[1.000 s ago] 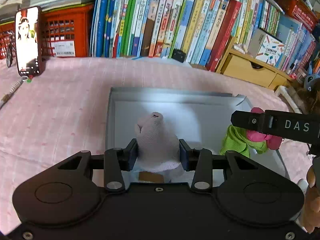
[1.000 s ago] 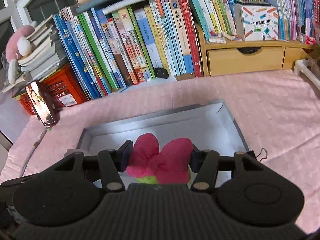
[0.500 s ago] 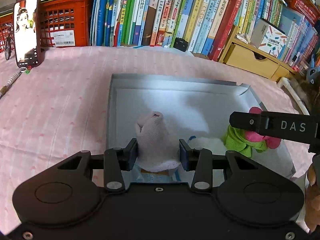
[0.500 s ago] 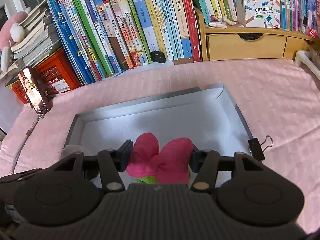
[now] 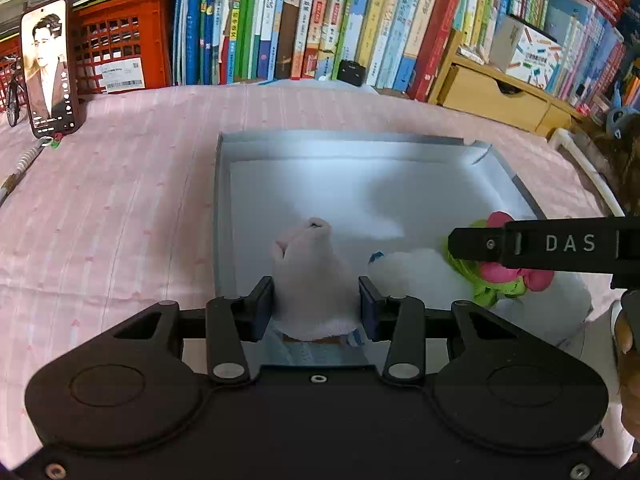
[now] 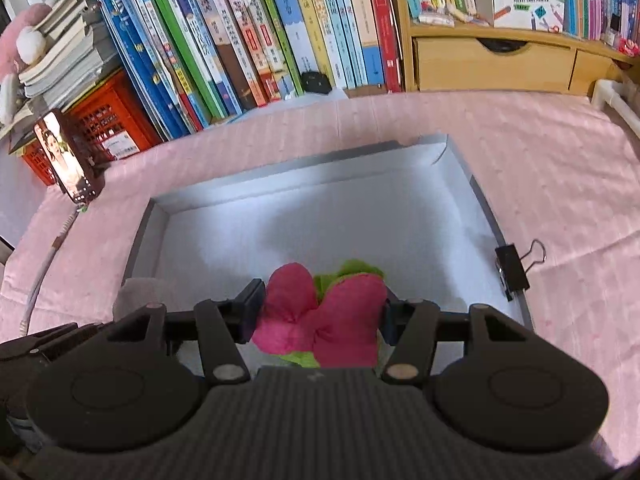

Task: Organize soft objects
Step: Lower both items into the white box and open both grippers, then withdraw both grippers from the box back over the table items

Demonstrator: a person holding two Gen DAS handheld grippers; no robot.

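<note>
My left gripper (image 5: 316, 304) is shut on a pale grey-white plush toy (image 5: 312, 276) and holds it over the near left part of a shallow grey box (image 5: 360, 140). My right gripper (image 6: 322, 312) is shut on a pink and green plush flower (image 6: 320, 312), over the box's near edge (image 6: 484, 208). In the left wrist view the right gripper's finger (image 5: 560, 244) crosses at the right, with the flower (image 5: 500, 276) below it. A white fluffy plush (image 5: 416, 272) lies in the box between the two toys.
The box sits on a pink cloth (image 5: 120, 208). A phone (image 5: 48, 68) stands at the far left by a red crate (image 5: 120, 52). Books (image 5: 320, 20) and a wooden drawer unit (image 5: 492, 96) line the back. A black binder clip (image 6: 514, 268) is on the box's right rim.
Both grippers have risen and tilted down a little with their toys still held. The white fluffy plush has come into view in the box.
</note>
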